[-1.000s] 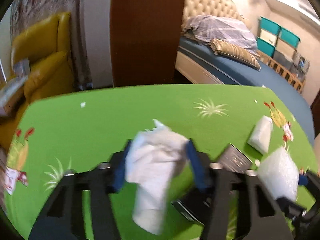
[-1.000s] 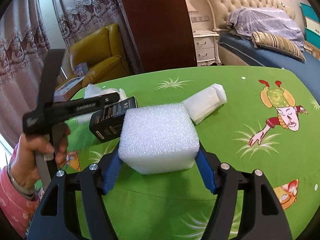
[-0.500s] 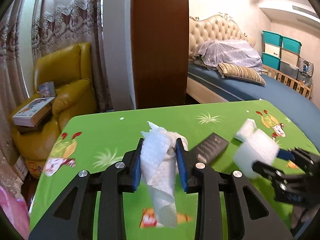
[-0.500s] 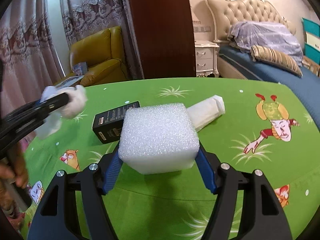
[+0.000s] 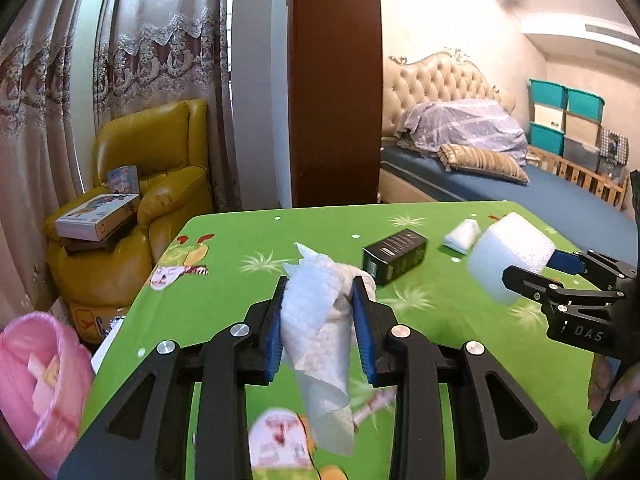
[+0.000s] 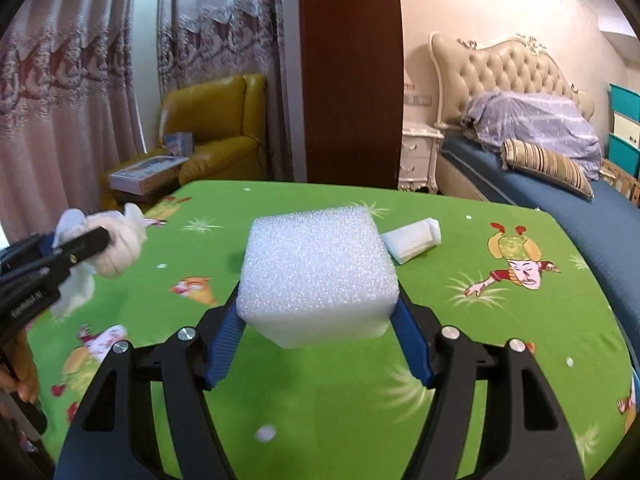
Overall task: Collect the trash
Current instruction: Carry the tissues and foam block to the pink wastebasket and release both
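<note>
Crumpled white tissue wad (image 5: 320, 320) clamped between blue fingers of left gripper (image 5: 320, 312), held above green cartoon-print table (image 5: 224, 280). White foam block (image 6: 316, 272) squeezed by right gripper (image 6: 318, 316), also off the table. Black rectangular box (image 5: 394, 256) and folded white packet (image 6: 414, 240) lie on table. Pink-lined bin (image 5: 40, 380) beside table's left edge.

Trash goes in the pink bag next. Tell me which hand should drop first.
Left. The left gripper, shut on the crumpled tissue, is nearer the pink bag; the right gripper is farther.
</note>
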Demonstrator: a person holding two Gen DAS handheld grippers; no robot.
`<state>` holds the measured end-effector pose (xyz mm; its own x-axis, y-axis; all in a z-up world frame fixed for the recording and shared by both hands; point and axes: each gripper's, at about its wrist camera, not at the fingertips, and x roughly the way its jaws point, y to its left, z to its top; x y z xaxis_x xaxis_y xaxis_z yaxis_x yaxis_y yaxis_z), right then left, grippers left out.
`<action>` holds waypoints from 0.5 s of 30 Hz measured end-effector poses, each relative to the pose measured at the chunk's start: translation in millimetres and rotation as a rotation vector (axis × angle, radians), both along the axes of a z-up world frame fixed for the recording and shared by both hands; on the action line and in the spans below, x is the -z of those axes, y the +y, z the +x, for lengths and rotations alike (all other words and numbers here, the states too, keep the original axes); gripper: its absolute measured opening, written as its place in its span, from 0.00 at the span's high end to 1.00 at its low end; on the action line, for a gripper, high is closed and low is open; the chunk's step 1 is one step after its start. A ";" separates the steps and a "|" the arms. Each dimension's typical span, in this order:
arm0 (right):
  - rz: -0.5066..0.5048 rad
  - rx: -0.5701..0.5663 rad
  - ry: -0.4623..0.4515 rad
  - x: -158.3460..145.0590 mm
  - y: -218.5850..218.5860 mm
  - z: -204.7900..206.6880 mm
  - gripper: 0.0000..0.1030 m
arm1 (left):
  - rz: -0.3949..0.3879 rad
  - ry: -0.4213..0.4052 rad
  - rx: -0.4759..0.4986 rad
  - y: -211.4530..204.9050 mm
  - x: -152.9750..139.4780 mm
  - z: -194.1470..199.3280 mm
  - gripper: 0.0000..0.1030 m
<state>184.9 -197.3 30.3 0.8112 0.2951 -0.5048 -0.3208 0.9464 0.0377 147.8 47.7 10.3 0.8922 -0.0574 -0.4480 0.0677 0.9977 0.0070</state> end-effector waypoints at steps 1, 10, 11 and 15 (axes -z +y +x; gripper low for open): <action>-0.001 -0.009 -0.012 -3.1 2.0 -10.1 0.35 | -0.003 -0.009 0.006 -0.7 -1.5 -11.5 0.72; -0.023 -0.072 -0.097 -28.4 18.0 -87.9 0.35 | -0.007 -0.065 0.035 -2.2 -11.9 -82.3 0.72; -0.018 -0.076 -0.093 -29.8 18.4 -91.5 0.35 | -0.006 -0.066 0.037 -1.9 -12.5 -86.7 0.72; -0.011 -0.085 -0.088 -31.4 24.8 -100.1 0.35 | 0.002 -0.090 0.041 0.9 -15.8 -104.6 0.72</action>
<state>84.7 -172.5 61.7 0.8250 0.3598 -0.4359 -0.4016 0.9158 -0.0042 43.2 48.6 26.1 0.9256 -0.0939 -0.3666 0.1076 0.9941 0.0170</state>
